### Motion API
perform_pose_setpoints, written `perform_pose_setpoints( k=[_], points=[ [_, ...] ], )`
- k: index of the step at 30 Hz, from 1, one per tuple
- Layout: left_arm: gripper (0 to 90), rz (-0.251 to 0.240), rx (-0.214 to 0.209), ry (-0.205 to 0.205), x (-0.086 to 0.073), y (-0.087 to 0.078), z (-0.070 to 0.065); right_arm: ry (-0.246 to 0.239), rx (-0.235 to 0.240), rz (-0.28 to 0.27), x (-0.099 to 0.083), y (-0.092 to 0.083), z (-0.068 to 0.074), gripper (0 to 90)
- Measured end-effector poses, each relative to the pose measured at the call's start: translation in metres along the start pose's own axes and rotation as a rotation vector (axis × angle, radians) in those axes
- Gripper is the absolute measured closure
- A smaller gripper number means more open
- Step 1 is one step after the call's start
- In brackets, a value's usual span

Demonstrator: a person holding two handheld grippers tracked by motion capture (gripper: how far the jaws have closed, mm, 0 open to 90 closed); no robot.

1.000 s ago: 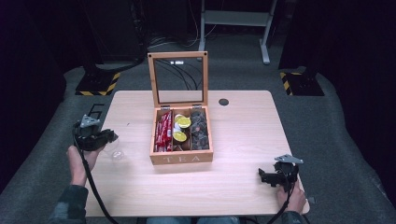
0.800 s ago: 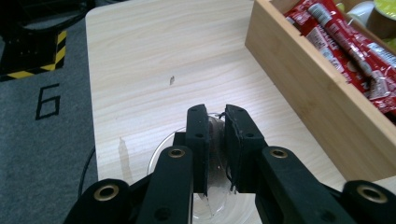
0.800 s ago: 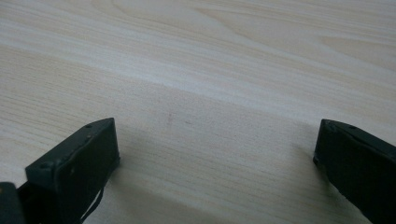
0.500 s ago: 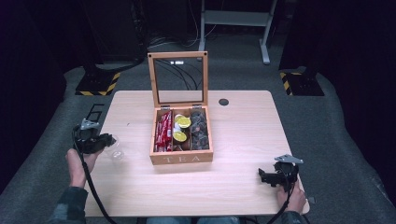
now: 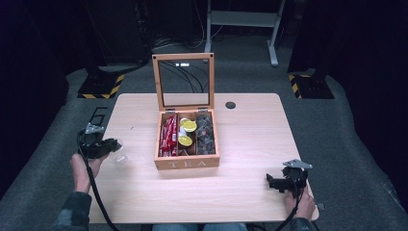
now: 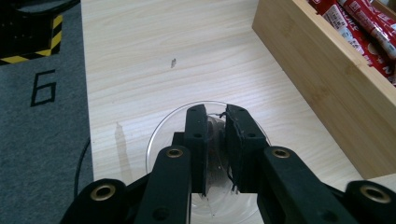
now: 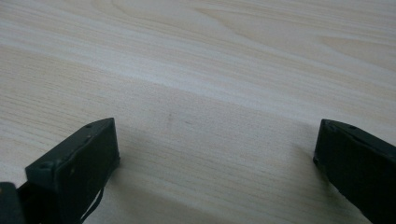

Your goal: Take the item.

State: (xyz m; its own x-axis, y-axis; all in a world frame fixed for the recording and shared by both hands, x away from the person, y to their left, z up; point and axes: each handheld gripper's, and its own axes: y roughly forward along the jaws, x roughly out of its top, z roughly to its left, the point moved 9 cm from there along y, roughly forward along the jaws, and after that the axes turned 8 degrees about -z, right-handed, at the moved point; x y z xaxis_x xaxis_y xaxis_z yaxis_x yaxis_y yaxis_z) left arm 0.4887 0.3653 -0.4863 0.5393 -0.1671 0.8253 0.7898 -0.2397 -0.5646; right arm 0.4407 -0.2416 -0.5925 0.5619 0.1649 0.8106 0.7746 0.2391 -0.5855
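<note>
Left tool [image 6: 215, 140] clamped on clear cup [image 6: 163, 135] rim, table's [image 5: 250, 144] left edge

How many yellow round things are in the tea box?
2. Both yellow round capsules sit in the middle compartment of the open wooden tea box: one toward the back, one nearer the front. More may be hidden beneath them.

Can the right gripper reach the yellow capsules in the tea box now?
Probably yes. The right gripper is open and holds nothing, the tea box has its lid up, and bare table lies between them. The yellow capsules lie uncovered.
</note>
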Motion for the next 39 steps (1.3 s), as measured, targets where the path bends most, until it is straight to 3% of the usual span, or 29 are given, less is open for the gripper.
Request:
perform_pose_setpoints(
  k=[5, 10, 14, 15, 16, 20, 27, 39],
  points=[
    [66.3, 0.003, -0.002, -0.020, 0.002, 0.000, -0.002, 0.000, -0.002, 0.000, 0.000, 0.000, 0.000, 0.0],
    [39.9, -0.020, -0.007, -0.033, 0.008, -0.007, -0.007, 0.000, -0.002, 0.000, 0.000, 0.000, 0.000, 0.0],
    [27.6, -0.049, -0.018, -0.023, 0.011, -0.017, -0.017, 0.000, -0.002, 0.000, 0.000, 0.000, 0.000, 0.0],
    [19.1, -0.048, -0.017, -0.017, 0.011, -0.019, -0.019, -0.001, -0.002, 0.000, 0.000, 0.000, 0.000, 0.0],
    [16.6, -0.044, -0.024, -0.012, 0.011, -0.022, -0.021, 0.000, -0.002, 0.000, 0.000, 0.000, 0.000, 0.0],
    [11.5, -0.070, -0.054, -0.008, 0.010, -0.030, -0.030, 0.000, -0.002, 0.000, 0.000, 0.000, 0.000, 0.0],
    [9.8, -0.107, -0.090, 0.039, -0.002, -0.040, -0.052, -0.006, -0.002, 0.002, 0.000, 0.000, 0.000, 0.0],
    [8.6, -0.127, -0.161, 0.070, -0.034, -0.034, -0.087, -0.007, -0.002, 0.002, 0.000, 0.000, 0.000, 0.0]
  ],
)
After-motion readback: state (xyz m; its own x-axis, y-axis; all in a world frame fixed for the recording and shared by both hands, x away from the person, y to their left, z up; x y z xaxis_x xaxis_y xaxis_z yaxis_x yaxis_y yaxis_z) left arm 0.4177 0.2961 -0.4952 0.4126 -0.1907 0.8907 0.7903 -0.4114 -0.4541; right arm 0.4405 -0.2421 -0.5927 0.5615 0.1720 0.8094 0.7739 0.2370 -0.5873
